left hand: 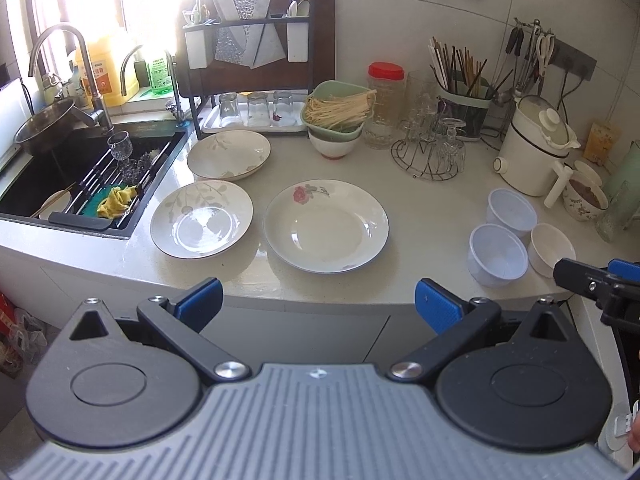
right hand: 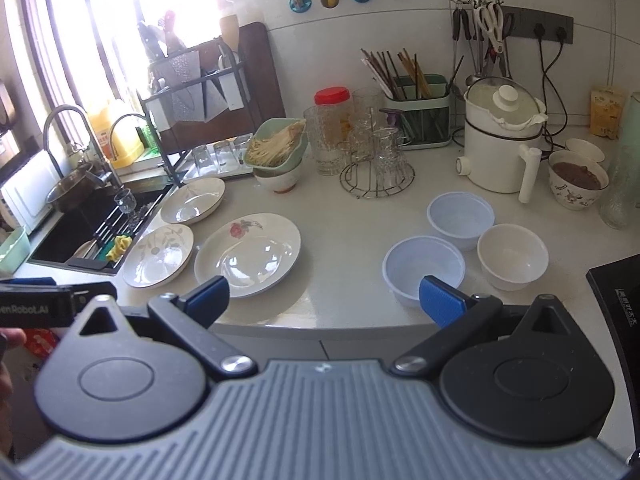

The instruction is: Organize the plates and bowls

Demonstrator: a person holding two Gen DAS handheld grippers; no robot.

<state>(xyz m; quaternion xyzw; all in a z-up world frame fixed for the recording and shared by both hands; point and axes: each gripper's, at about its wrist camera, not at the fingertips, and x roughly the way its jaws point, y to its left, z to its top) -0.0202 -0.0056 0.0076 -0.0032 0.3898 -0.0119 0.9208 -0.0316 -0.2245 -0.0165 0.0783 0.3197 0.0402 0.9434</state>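
Three plates lie on the white counter: a rose-pattern plate [left hand: 326,224] [right hand: 248,254] in the middle, a leaf-pattern plate [left hand: 201,218] [right hand: 158,255] left of it, and another leaf-pattern plate [left hand: 229,155] [right hand: 193,200] behind. At the right stand two translucent plastic bowls [left hand: 498,255] [left hand: 511,207] [right hand: 424,270] [right hand: 460,216] and a white ceramic bowl [left hand: 552,244] [right hand: 512,256]. My left gripper [left hand: 319,304] is open, held before the counter edge in front of the rose plate. My right gripper [right hand: 324,300] is open, its right finger over the near plastic bowl's rim.
A sink [left hand: 60,184] with a rack and a yellow cloth is at the left. Behind stand a green basket of noodles on a bowl [left hand: 338,114], a glass stand [left hand: 434,148], a white cooker [left hand: 536,148], a chopstick holder [left hand: 464,108] and a bowl of brown food [right hand: 576,180].
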